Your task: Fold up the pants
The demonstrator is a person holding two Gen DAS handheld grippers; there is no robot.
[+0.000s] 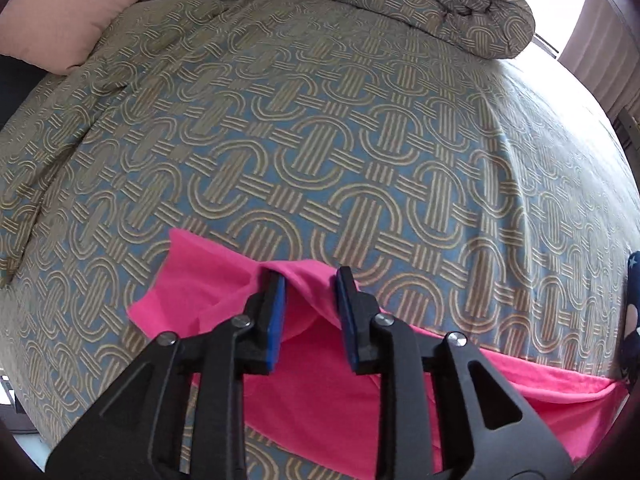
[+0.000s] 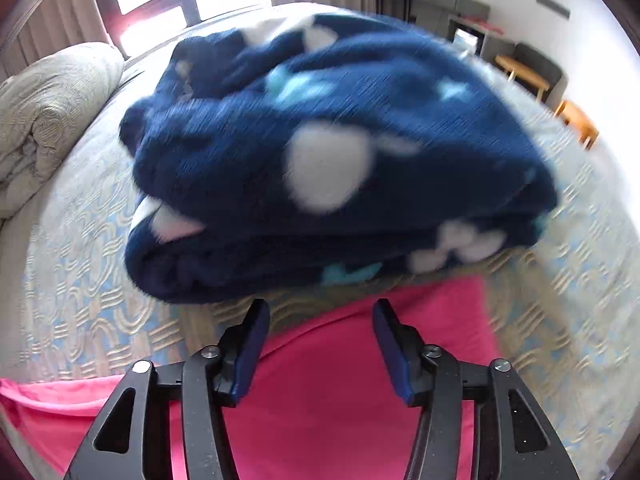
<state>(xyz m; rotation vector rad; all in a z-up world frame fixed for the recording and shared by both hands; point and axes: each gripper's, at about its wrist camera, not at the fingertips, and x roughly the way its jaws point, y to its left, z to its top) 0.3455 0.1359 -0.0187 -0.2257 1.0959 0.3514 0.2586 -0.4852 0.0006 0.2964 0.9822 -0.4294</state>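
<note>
Lying along the near edge of the bed point(image 1: 320, 140), the pink pants point(image 1: 320, 392) form a soft band across the patterned bedcover, one end rumpled up toward the left gripper point(image 1: 311, 280) and the other reaching flat under the right gripper point(image 2: 318, 312).

The left gripper's fingers point(image 1: 276, 304) stand partly apart. A raised fold of pink cloth drapes over the tip of one and sags into the gap, but the pads do not press on it, so nothing is held. The right gripper's fingers point(image 2: 250, 344) stand wider apart above flat pink fabric, gripping nothing.

The cloth looks light, limp and thin, probably a knit: it should drape and crease readily, slide little on the woven cover, and carry no risk of damage. A pinch on a single layer would likely let the rest trail, so hold is best taken at hems or corners, one gripper at each end of an edge, catching every layer.

No containers are in view. A folded navy fleece blanket point(image 2: 340, 160) with white patches sits just beyond the pants, blurred in the right wrist view, close enough to snag a lifted edge.
</note>
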